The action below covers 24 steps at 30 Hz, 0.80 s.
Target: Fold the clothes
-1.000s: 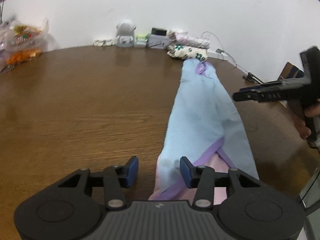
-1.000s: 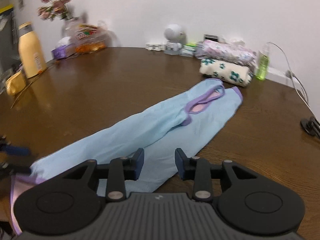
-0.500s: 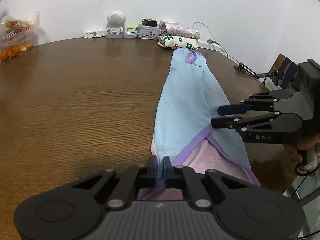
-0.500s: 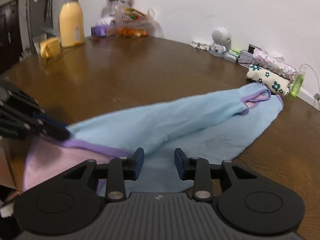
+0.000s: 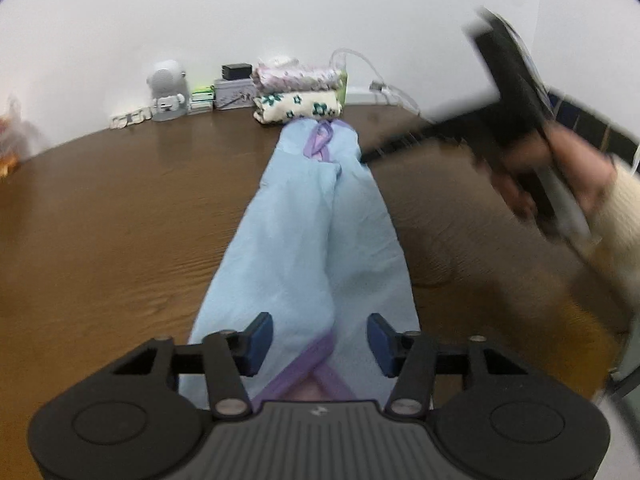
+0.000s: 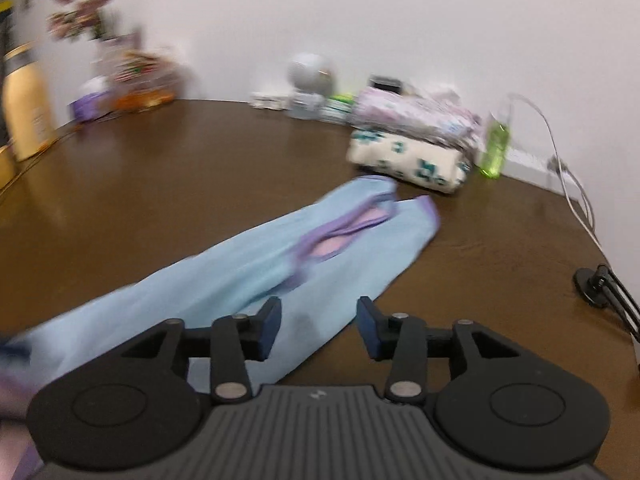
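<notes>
Jaws of both grippers just opened, apart over blue garment (image 5: 304, 240), folded clothes stack (image 6: 412, 140) beyond, green bottle (image 6: 497, 146) beside

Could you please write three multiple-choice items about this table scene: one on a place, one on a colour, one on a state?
1. Where does the far end of the light blue garment lie?
A. next to the folded floral cloths
B. beside the orange bottle
C. over the table's edge

2. What colour is the garment's trim?
A. green
B. purple
C. black

3. How do the left tongs stand?
A. shut on the garment
B. open above the garment
C. shut on a cable

Answers: 1 A, its tip reaches the floral stack. 2 B, purple bands edge the hem and neck. 3 B, the pads stand apart, having just opened, with cloth below.
</notes>
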### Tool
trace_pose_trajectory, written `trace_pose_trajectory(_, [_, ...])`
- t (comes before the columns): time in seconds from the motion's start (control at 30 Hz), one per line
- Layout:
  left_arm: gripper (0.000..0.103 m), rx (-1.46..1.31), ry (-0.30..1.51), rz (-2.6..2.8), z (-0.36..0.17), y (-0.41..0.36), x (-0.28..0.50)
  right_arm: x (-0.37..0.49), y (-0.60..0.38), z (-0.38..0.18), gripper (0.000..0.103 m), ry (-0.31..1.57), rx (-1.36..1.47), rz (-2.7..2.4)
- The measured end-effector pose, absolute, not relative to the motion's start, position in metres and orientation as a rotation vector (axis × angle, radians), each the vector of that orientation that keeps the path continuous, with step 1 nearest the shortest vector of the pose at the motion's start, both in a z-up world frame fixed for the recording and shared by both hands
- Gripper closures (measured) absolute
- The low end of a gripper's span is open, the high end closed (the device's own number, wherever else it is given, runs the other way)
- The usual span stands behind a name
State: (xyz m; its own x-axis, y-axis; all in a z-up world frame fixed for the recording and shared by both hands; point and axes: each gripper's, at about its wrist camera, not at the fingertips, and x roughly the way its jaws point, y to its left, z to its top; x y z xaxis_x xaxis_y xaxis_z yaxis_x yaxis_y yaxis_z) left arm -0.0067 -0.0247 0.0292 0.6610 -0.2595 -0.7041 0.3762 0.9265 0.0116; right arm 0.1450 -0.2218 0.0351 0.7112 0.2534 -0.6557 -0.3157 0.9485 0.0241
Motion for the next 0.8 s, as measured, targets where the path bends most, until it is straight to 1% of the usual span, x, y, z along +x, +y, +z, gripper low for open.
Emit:
trace_pose_trajectory(0.03, [0.069,0.189,0.777,-0.350,0.025,-0.031,-0.004,0.161,-0.224,0.033,0.054,0.714,-0.085,0.295])
trace_pose_trajectory(0.1, [0.071,0.205,0.780,-0.346,0.020,-0.031,-0.006,0.190,-0.227,0.028,0.048,0.711,-0.080,0.249])
trace_pose_trajectory(0.17, [0.070,0.209,0.775,-0.355,0.017,-0.028,-0.010,0.213,-0.223,0.023,0.046,0.702,-0.091,0.230])
trace_pose_trajectory(0.2, [0.070,0.211,0.772,-0.360,0.016,-0.026,-0.012,0.222,-0.220,0.021,0.048,0.703,-0.097,0.237])
trace_pose_trajectory(0.27, [0.070,0.207,0.773,-0.381,0.015,-0.020,-0.015,0.229,-0.211,0.018,0.066,0.714,-0.122,0.277])
trace_pose_trajectory(0.33, [0.071,0.199,0.778,-0.405,0.016,-0.013,-0.015,0.232,-0.202,0.014,0.072,0.723,-0.147,0.321])
trace_pose_trajectory(0.37, [0.073,0.201,0.778,-0.416,0.016,-0.011,-0.014,0.230,-0.196,0.013,0.072,0.726,-0.159,0.344])
trace_pose_trajectory(0.4, [0.080,0.204,0.779,-0.426,0.017,-0.009,-0.013,0.229,-0.191,0.009,0.073,0.733,-0.179,0.360])
trace_pose_trajectory(0.43, [0.083,0.209,0.782,-0.432,0.018,-0.006,-0.012,0.228,-0.186,0.004,0.075,0.742,-0.201,0.374])
trace_pose_trajectory(0.47, [0.084,0.226,0.782,-0.433,0.019,-0.004,-0.010,0.226,-0.183,0.001,0.074,0.732,-0.215,0.380])
trace_pose_trajectory(0.63, [0.085,0.339,0.773,-0.415,0.021,0.010,0.002,0.219,-0.193,0.004,0.075,0.779,-0.180,0.304])
trace_pose_trajectory(0.8, [0.085,0.513,0.743,-0.385,0.021,0.028,0.021,0.184,-0.208,0.003,0.075,0.787,-0.202,0.189])
